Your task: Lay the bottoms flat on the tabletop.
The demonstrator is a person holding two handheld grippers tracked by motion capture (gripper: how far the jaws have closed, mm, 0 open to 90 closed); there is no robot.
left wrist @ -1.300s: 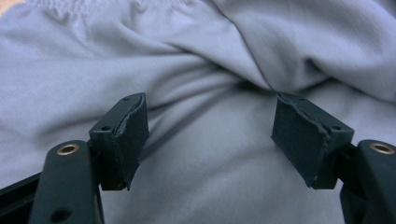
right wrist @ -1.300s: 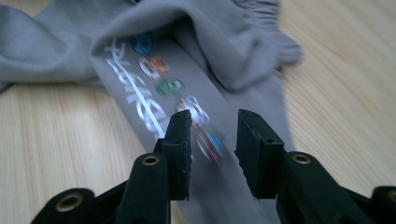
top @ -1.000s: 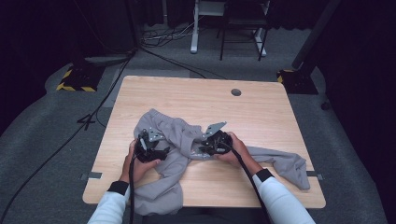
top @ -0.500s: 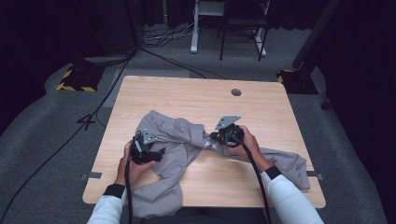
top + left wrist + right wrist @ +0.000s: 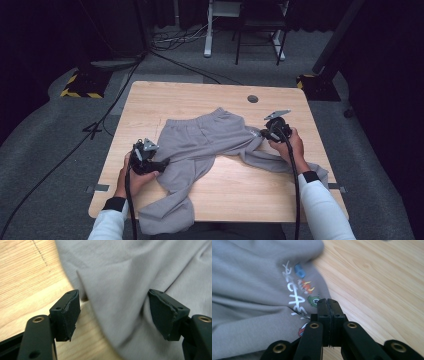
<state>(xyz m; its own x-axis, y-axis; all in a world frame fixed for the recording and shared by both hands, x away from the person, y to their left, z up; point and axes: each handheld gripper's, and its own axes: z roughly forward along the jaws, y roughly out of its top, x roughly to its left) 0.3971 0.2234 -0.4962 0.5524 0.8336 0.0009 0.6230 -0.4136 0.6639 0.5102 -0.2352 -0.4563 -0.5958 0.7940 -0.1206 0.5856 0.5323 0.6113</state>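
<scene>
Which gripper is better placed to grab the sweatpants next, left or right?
Probably left. The left gripper has its jaws wide open with the grey sweatpants lying between them, ready to close on the cloth. The right gripper has its jaws pressed together at the printed edge, so it would have to reopen first.

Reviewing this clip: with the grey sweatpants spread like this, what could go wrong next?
The right gripper pinches only the very edge of the sweatpants, so a pull may slip it free. The left gripper stands open around a fold and may close on too little cloth. One leg hangs over the table's near edge and could drag.
</scene>
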